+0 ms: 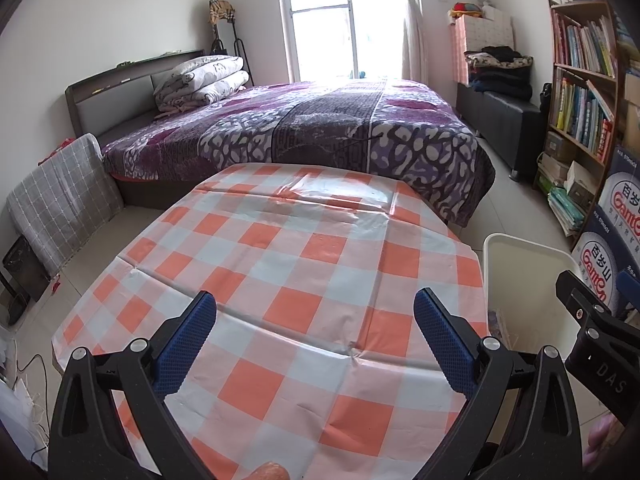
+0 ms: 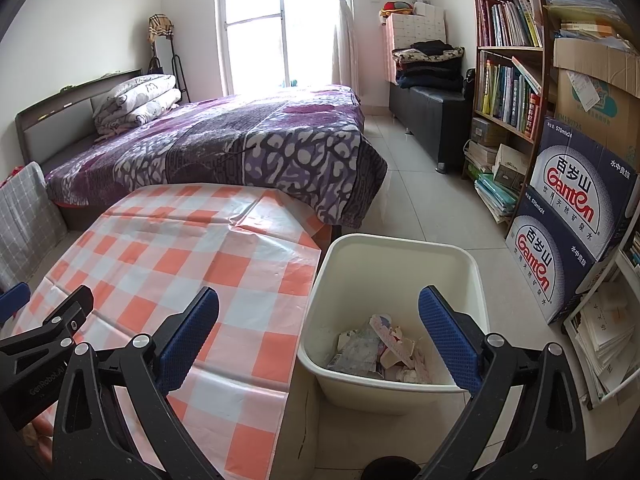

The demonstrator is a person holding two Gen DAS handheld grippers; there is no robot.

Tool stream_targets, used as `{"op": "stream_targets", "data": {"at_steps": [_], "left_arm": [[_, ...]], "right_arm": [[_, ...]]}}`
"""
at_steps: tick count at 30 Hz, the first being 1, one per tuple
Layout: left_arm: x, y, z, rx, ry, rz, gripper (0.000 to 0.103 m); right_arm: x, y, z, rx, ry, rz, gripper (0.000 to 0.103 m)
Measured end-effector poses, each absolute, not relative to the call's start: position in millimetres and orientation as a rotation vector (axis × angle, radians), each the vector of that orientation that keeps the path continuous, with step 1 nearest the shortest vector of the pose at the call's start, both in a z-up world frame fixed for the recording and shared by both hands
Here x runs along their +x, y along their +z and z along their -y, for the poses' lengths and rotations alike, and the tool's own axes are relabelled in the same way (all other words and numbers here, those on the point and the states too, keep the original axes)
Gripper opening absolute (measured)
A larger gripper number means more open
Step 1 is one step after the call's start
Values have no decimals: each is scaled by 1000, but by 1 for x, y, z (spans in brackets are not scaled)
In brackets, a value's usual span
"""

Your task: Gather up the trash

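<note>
Tongs: left tongs (image 1: 314, 340) and right tongs (image 2: 318, 338) are held spread, empty | trash (image 2: 378, 350) is seen in bin (image 2: 400, 246) beside desk (image 2: 168, 272) | judged light, crumpled; best pinched at protruding edges.

You are in a home bedroom: a bed under a purple patterned blanket (image 2: 224, 140) with folded grey-white quilts (image 2: 136, 100), a wooden bookshelf crammed with books (image 2: 508, 80), and stacked blue Ganten water cartons (image 2: 576, 216) beside it
</note>
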State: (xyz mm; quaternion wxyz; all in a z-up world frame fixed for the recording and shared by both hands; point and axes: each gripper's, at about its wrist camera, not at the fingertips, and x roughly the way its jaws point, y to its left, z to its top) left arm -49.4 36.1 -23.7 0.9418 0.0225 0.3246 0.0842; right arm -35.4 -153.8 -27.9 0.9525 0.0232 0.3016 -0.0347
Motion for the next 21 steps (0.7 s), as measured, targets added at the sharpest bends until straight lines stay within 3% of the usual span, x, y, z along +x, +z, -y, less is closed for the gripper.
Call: {"op": "stream_targets", "data": {"at_steps": [21], "left_arm": [[-49,-30,-37,40,164,-676,96]], "right_arm": [[-37,-32,153,50,-68,-626,96]]}}
